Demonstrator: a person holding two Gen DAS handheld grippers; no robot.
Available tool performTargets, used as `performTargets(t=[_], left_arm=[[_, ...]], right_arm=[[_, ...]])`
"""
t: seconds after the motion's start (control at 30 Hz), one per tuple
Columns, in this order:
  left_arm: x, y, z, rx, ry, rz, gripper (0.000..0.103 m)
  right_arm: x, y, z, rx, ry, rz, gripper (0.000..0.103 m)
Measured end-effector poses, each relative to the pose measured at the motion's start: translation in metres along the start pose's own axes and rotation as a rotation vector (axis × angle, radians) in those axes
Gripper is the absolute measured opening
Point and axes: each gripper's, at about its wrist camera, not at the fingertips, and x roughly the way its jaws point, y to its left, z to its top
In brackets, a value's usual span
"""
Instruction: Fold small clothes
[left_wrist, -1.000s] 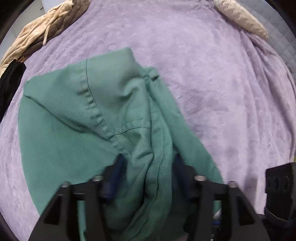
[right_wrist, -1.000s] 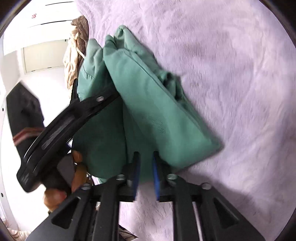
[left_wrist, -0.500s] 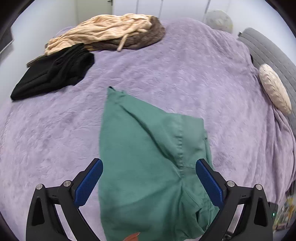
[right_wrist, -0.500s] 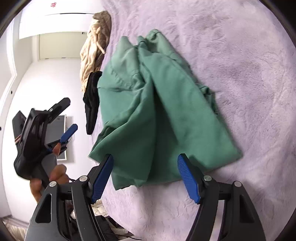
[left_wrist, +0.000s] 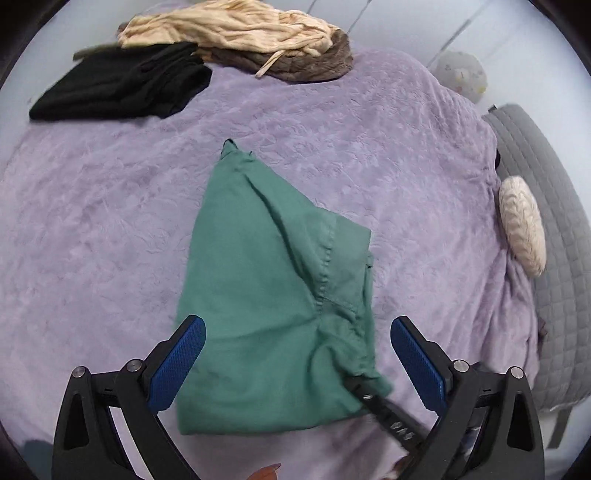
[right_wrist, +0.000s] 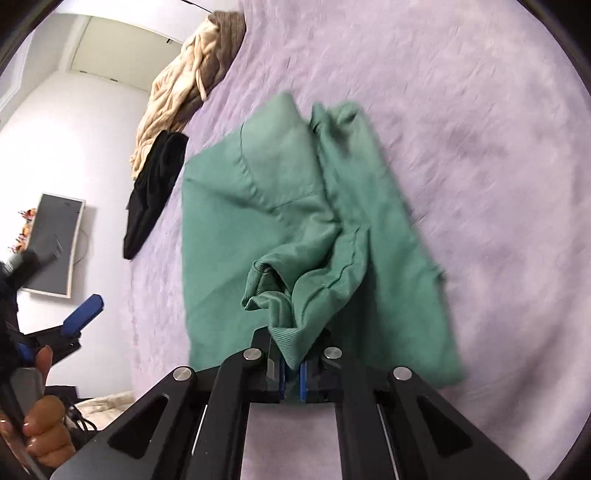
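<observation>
Green garment (left_wrist: 273, 295) lies folded at centre frame on the purple bedspread (left_wrist: 92, 221). Left hand-held gripper (left_wrist: 297, 360) hangs above its near edge, jaws wide, nothing between them. Right hand-held gripper (right_wrist: 291, 374) is clamped on a bunched hem of the garment, lower centre of its view. Black clothing (left_wrist: 122, 88) and beige clothing (left_wrist: 236, 29) sit upper left; cream cushion (left_wrist: 522, 225) at right edge.

Lilac-covered bed (left_wrist: 369, 147) — pale walls (right_wrist: 92, 147)

I see matt green cloth shorts (left_wrist: 273, 295) on a fuzzy purple blanket (left_wrist: 92, 221); the pads (left_wrist: 177, 365) look like textured blue rubber.
</observation>
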Motion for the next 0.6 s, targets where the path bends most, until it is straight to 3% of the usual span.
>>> performTargets(t=[0.07, 0.2, 0.33, 0.47, 0.6], left_arm=[[0.01, 0.006, -0.003, 0.087, 0.002, 0.076, 0.101], [0.062, 0.044, -0.015, 0.127, 0.102, 0.2, 0.101], [0.089, 0.078, -0.024, 0.089, 0.176, 0.221, 0.101], [0.085, 0.094, -0.022, 0.103, 0.153, 0.215, 0.101], [0.074, 0.102, -0.012, 0.136, 0.103, 0.22, 0.101]], right_arm=[[-0.004, -0.019, -0.002, 0.049, 0.007, -0.031, 0.005], [0.02, -0.069, -0.022, 0.248, 0.063, -0.027, 0.005], [0.023, -0.078, -0.037, 0.372, 0.056, 0.012, 0.005], [0.005, -0.076, -0.044, 0.36, 0.079, -0.053, 0.008], [-0.036, -0.05, -0.029, 0.232, -0.055, -0.186, 0.023]])
